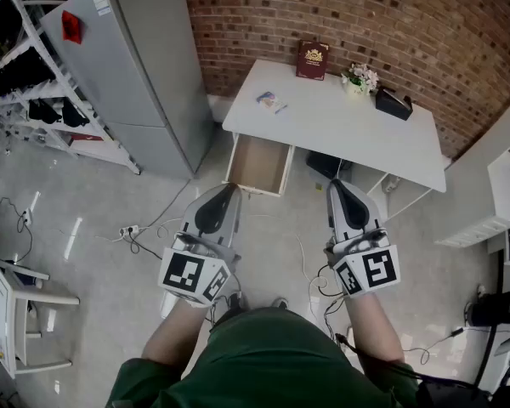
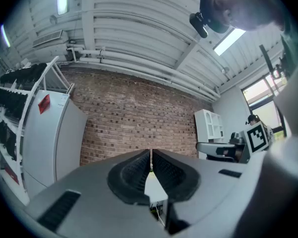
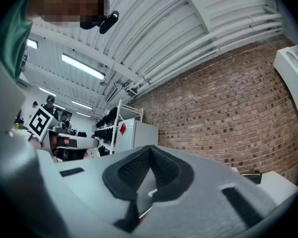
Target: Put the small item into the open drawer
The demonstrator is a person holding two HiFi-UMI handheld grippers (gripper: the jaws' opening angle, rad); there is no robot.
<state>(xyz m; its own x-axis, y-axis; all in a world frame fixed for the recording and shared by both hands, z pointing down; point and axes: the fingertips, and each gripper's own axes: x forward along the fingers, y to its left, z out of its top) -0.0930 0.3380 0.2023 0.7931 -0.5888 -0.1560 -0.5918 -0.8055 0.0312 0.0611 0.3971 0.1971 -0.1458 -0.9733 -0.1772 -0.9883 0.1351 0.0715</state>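
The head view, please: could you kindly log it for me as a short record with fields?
Desk: white desk, against brick wall
Drawer: drawer pulled open, looks empty
Item: small item on the desk top, at the drawer's end
Left: left gripper, jaws together, nothing held
Right: right gripper, jaws together, nothing held

The brick wall (image 1: 365, 15) across the top of the head view is showing rough, matt red-brown masonry. The table (image 1: 340, 130) is looking smooth, white and matt on top, and the drawer (image 1: 259, 161) is showing dull, pale-brown, wood-like board inside. At upper left, the refrigerator (image 1: 144, 58) is wearing a smooth satin-grey skin. The floor (image 1: 85, 219) is gleaming like polished concrete. The left gripper (image 1: 229, 192) and right gripper (image 1: 336, 189) are showing matt grey plastic shells with black ribbed pads (image 2: 131, 172).
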